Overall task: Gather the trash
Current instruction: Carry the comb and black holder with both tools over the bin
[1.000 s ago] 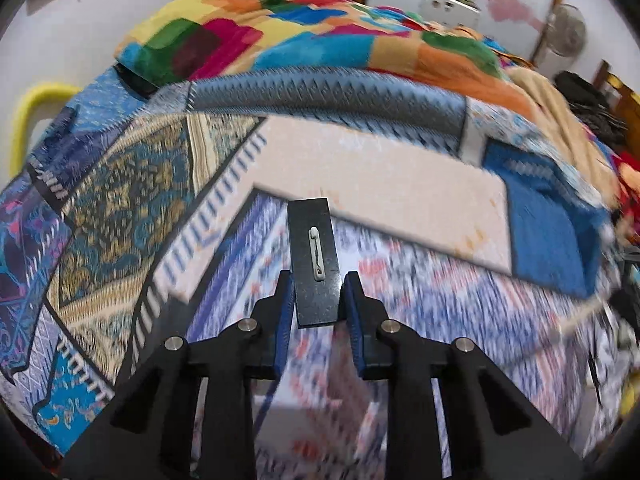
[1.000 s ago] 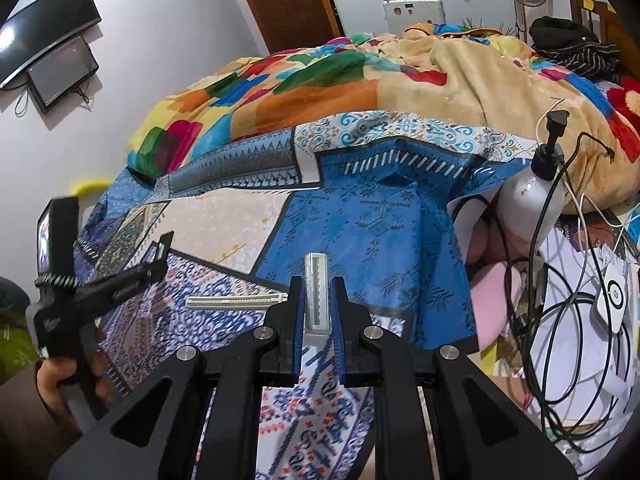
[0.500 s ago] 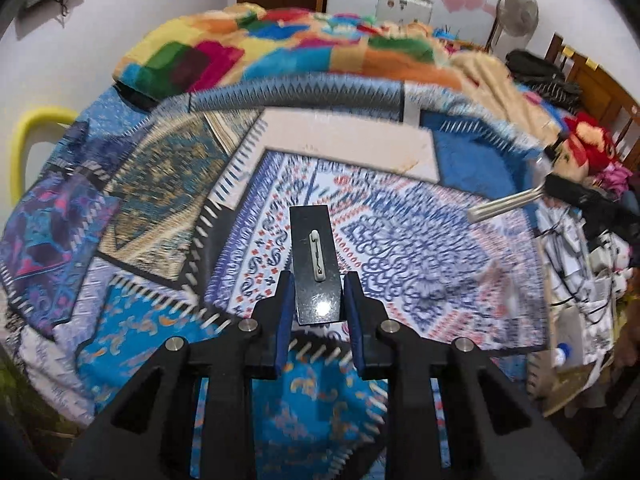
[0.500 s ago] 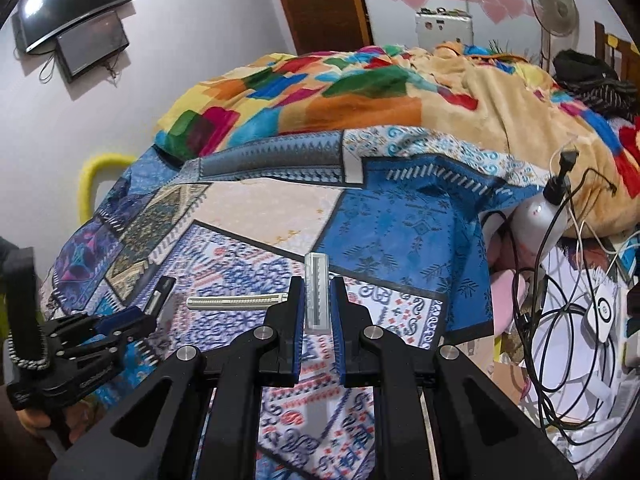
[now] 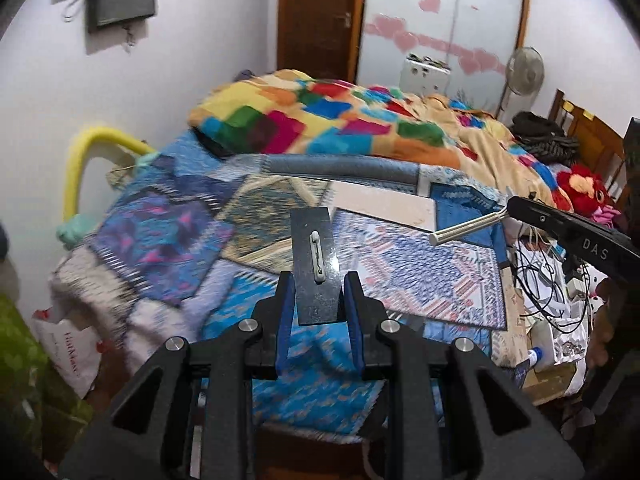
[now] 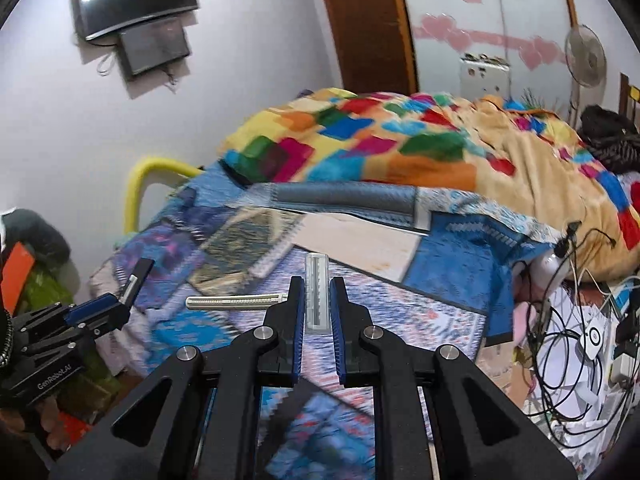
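my left claw (image 5: 319, 294) is closed on a flat black card (image 5: 314, 268) with a small white clip (image 5: 317, 257) on its face; the card stands upright between the blue pads (image 5: 285, 324) and projects toward 12 o'clock above the bed (image 5: 420, 276). my right claw (image 6: 317, 312) is clamped on a clear plastic razor head (image 6: 317, 292), whose ribbed silver handle (image 6: 236, 302) sticks out toward 9 o'clock. in the left wrist view the right claw enters at 3 o'clock with that handle pointing toward 9 o'clock. in the right wrist view the left claw sits at 8 o'clock, well apart. a multicoloured blanket (image 6: 360, 140) lies at 12 o'clock on the bed; tangled black cables (image 6: 568, 328) lie at 4 o'clock.
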Demonstrator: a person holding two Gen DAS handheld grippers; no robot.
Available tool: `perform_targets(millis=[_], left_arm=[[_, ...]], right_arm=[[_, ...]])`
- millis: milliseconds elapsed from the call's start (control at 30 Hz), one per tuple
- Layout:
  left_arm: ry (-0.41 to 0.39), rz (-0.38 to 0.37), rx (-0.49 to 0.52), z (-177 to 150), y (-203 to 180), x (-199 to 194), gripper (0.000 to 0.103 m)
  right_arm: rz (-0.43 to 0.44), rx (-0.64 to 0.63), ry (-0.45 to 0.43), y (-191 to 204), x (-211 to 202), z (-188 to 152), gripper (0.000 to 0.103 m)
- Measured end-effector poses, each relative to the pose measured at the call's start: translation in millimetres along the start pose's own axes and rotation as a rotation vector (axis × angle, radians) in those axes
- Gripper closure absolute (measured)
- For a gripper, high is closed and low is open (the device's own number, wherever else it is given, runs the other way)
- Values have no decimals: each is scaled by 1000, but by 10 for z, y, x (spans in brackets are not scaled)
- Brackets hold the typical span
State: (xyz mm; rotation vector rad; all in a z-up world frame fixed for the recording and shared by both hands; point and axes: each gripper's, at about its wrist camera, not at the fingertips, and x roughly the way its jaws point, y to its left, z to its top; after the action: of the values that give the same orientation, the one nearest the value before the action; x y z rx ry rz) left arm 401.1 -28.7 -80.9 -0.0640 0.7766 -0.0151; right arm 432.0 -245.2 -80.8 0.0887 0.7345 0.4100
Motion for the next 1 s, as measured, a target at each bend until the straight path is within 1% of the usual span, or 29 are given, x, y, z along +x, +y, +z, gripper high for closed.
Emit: perform_targets(millis=[167, 300, 467, 600, 667, 767, 867, 1000], left_arm=[[-16, 57, -42, -239, 405, -476, 79], [-20, 107, -85, -501, 755, -822, 79], [-10, 159, -143, -863, 1170, -1188, 79], [4, 195, -170, -1180, 1443, -1428, 79], [15, 207, -186, -1327, 1552, -1504, 79], [52, 216, -231, -1608, 1770, -1568, 79], [88, 223, -262, -1824, 1946, -1547, 79], [148, 242, -297, -2102, 2197, -1432, 79]], right_arm=[[52, -48, -2, 461, -132, -76, 92], [90, -84, 8, 823, -196, -166, 92], [128, -141, 45, 1361, -216, -359, 92], [150, -190, 77, 1761, -197, -550, 92], [158, -220, 97, 1969, -171, -657, 92], [169, -256, 129, 2209, -113, -821, 92], [175, -294, 169, 2445, -14, -1022, 92], [179, -339, 244, 2714, 174, -1331, 92]])
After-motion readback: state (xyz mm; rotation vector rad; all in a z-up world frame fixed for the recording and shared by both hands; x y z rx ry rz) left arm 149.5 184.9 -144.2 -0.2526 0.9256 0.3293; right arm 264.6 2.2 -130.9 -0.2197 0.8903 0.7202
